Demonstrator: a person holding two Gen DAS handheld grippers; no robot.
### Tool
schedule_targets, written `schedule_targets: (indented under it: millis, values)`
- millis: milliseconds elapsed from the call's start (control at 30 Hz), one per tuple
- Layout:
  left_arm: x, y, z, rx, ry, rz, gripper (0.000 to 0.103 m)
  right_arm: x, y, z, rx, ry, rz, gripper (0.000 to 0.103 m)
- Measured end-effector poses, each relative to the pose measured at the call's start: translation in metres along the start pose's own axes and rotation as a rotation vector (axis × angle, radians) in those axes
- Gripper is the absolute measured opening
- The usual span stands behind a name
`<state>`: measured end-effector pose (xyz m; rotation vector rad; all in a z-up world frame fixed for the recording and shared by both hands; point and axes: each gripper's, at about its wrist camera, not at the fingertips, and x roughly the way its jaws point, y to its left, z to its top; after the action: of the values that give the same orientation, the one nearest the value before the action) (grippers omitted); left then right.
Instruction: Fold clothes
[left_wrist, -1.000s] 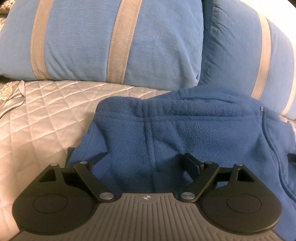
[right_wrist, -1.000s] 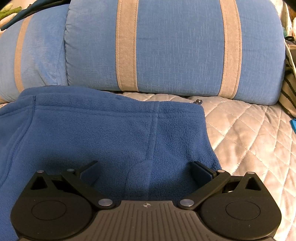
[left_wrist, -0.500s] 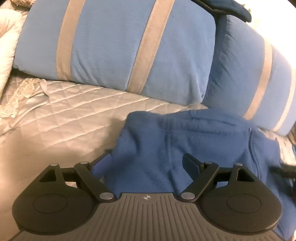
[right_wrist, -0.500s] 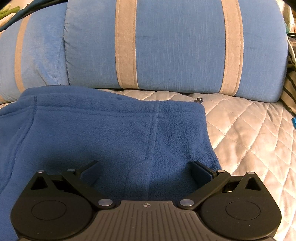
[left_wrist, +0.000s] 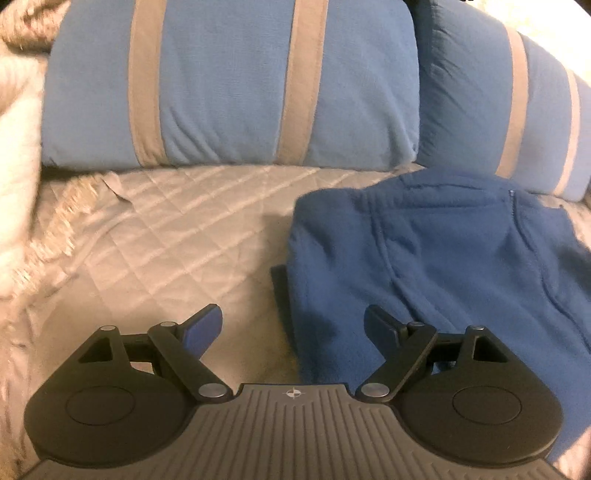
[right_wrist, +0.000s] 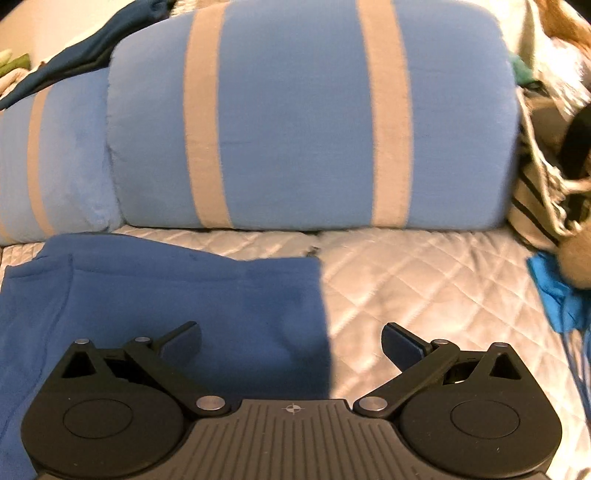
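Both my jaws stand spread and empty, left gripper and right gripper. The blue fleece jacket lies folded on the quilted bed, its side edges between each pair. I judge lifting clear keeps the fold tidy.

In the left wrist view, the blue fleece garment has moved from the centre of the frame to the right side, and more of the quilted bed cover now shows at the left. The left hand-held gripper, before above fleece only, now straddles the garment's left edge. In the right wrist view, the fleece garment has shifted to the lower left, and the right hand-held gripper now straddles its right edge.
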<state>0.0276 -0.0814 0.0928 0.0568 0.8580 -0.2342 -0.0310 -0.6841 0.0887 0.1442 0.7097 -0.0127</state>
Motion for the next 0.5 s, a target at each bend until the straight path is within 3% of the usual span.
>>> schedule_targets:
  millis: [167, 367, 500]
  values:
    - [0.015, 0.025, -0.006, -0.182, 0.07, -0.173, 0.085, -0.003, -0.025, -0.012, 0.068, 0.071, 0.036, 0.103]
    - [0.041, 0.052, -0.027, -0.352, 0.148, -0.266, 0.085, -0.007, -0.039, -0.034, 0.173, 0.105, 0.111, 0.103]
    - [0.044, 0.073, -0.037, -0.485, 0.118, -0.358, 0.085, 0.003, -0.047, -0.047, 0.24, 0.143, 0.148, 0.103]
